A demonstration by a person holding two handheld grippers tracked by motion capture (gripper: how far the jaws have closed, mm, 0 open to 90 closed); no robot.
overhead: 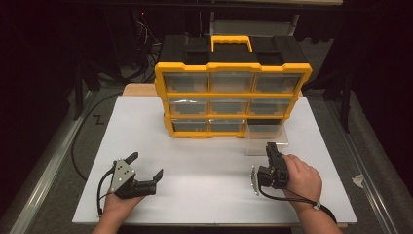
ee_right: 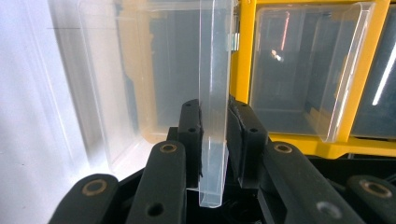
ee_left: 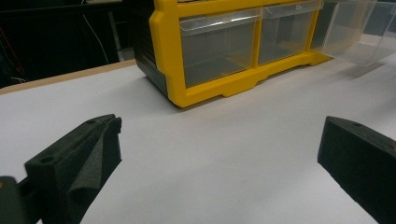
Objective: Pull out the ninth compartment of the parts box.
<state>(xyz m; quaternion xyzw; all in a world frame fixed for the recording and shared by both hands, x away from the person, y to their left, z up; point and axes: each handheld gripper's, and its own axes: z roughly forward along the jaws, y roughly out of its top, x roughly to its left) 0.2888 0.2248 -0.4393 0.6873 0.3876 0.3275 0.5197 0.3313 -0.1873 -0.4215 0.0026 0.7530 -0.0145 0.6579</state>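
My right tool (overhead: 269, 155) is clamped on the front lip of the clear drawer (overhead: 265, 137) — in the right gripper view the thin transparent handle flap (ee_right: 214, 140) stands edge-on between my two black jaws, both pads pressed against it. The drawer belongs to the bottom-right slot of the yellow organiser (overhead: 233, 92) and sits partly pulled out, its base resting on the white tabletop (overhead: 204, 161) and its back end still at the mouth of the slot.

What matters for the next move is direction: the drawer's long axis runs straight from the cabinet toward me, and my right tool is at its near end, in line with that axis. So whichever way I go — sliding it further out toward myself or pushing it home — I judge the motion has to stay along that line; any sideways drift would likely bind the drawer against the yellow frame.

My left tool (overhead: 145, 169) is well apart from all this, low over the near-left of the tabletop with its jaws spread wide and nothing between them. It points toward the cabinet's lower-left corner, so the right hand (overhead: 303, 178) is clearly the nearer one.
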